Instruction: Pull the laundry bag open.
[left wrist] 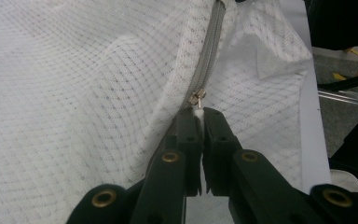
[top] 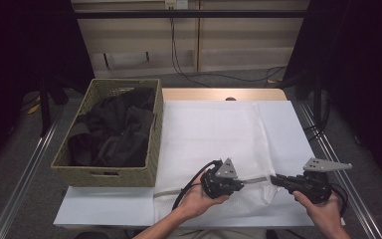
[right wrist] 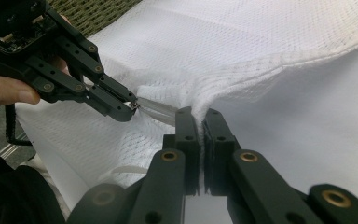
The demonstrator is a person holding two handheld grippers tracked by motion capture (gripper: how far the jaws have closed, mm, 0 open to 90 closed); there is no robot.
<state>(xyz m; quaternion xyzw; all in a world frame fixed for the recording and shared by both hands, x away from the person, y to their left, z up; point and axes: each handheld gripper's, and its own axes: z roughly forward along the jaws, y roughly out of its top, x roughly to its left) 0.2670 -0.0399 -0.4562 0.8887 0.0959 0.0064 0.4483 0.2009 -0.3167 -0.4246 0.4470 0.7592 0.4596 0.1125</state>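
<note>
A white mesh laundry bag [top: 214,129] lies flat on the table with a grey zipper [left wrist: 209,56] along its near edge. My left gripper [top: 242,185] is shut on the zipper's pull, just below the metal slider [left wrist: 196,98], and its jaws [left wrist: 198,111] pinch a small white tab. My right gripper [top: 273,179] is shut on a raised fold of the bag's mesh [right wrist: 242,42] beside the zipper's end. In the right gripper view my own jaws [right wrist: 198,112] clamp the cloth, and the left gripper [right wrist: 129,109] sits just to their left.
A woven basket [top: 151,149] full of dark clothes [top: 114,129] stands on the table's left side, touching the bag's left edge. The wooden table top [top: 219,93] shows beyond the bag. Cables trail across the floor behind.
</note>
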